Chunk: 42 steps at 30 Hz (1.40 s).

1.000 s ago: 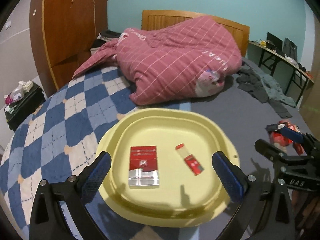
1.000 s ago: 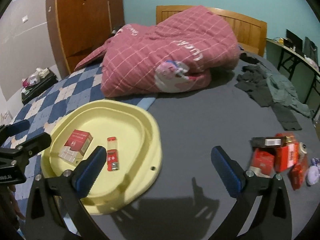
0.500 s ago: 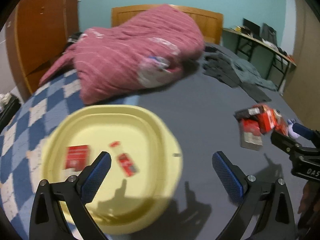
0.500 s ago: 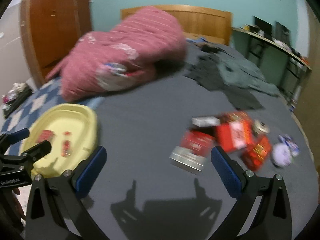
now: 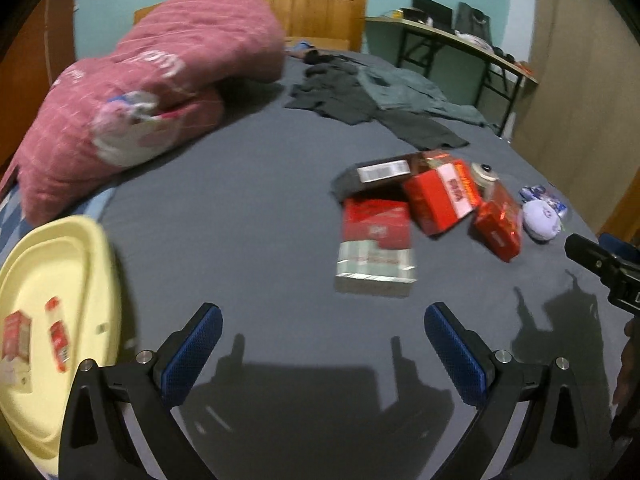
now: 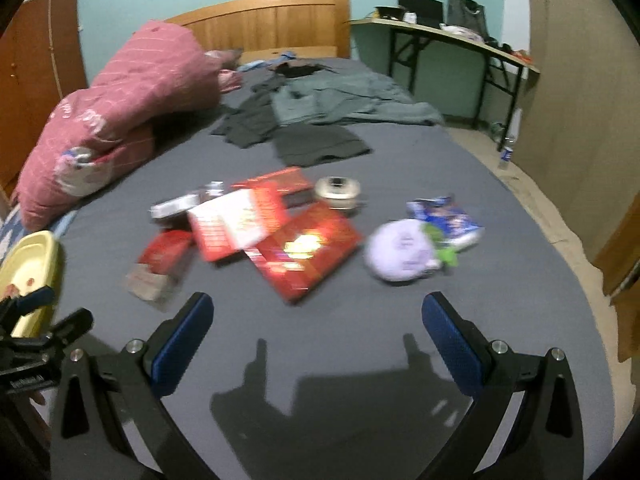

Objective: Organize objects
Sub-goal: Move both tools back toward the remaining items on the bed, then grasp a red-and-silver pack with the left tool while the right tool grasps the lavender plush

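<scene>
A yellow tray lies at the left on the grey bed and holds a red cigarette pack and a small red lighter. A pile of red boxes lies on the bed ahead, with a red and silver pack nearest. My left gripper is open and empty, short of that pack. In the right wrist view the pile, a round tin, a lilac pouch and a blue packet lie ahead. My right gripper is open and empty above the sheet.
A pink quilt is heaped at the back left. Grey clothes lie at the far end of the bed. A wooden headboard and a folding desk stand behind. The bed's right edge drops to the floor.
Both grippers have swung right, from over the yellow tray toward the pile of red boxes. The tray now sits at the left edge of both views. Both stay open.
</scene>
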Each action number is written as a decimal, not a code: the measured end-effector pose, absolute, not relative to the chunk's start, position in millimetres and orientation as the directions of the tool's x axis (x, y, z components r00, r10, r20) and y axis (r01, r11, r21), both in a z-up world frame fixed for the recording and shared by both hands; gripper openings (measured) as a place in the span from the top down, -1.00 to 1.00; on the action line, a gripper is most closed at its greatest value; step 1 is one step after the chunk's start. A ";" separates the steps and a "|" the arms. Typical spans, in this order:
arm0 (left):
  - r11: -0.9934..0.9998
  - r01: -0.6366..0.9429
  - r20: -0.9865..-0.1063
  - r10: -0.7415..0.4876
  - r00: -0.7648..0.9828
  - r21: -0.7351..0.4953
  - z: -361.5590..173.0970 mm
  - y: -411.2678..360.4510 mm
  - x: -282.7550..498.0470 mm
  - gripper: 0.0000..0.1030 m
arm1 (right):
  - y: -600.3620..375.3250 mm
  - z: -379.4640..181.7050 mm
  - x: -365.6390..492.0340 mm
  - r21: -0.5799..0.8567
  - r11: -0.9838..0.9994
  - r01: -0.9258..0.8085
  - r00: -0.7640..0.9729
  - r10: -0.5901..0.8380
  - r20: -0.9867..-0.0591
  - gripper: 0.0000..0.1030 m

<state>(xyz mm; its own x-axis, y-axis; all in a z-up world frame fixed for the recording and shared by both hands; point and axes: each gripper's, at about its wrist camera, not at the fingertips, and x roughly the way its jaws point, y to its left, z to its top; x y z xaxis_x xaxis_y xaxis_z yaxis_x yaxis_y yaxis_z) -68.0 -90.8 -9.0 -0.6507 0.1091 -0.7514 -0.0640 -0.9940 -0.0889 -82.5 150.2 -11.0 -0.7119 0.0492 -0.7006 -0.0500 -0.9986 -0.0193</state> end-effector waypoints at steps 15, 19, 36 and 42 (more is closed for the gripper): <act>-0.992 -0.086 -0.757 0.128 -0.641 -0.095 -48.9 -59.1 -135.1 -0.99 | 212.2 -52.4 -136.3 -0.072 -0.997 -0.039 -0.692 0.079 -0.718 -1.00; -0.990 -0.096 -0.761 0.144 -0.632 -0.108 -60.5 -59.7 -142.6 -0.99 | 204.6 -53.8 -144.6 -0.073 -0.997 -0.021 -0.703 0.067 -0.708 -1.00; -0.982 -0.080 -0.789 0.185 -0.586 -0.171 -80.0 -66.2 -162.6 -0.96 | 196.7 -65.6 -165.6 -0.114 -0.993 -0.029 -0.674 0.104 -0.731 -0.46; -0.983 -0.061 -0.777 0.173 -0.605 -0.172 -80.4 -68.5 -159.3 -0.13 | 203.4 -61.8 -159.3 -0.066 -0.998 -0.025 -0.691 0.065 -0.720 0.03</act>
<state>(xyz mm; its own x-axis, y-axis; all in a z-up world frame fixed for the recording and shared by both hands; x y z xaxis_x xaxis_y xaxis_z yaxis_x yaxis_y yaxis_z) -159.3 -68.5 -80.4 -0.6055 0.1731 -0.7768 -0.0607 -0.9833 -0.1718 -159.3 203.4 -61.8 -0.6914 0.0648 -0.7196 -0.0250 -0.9975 -0.0658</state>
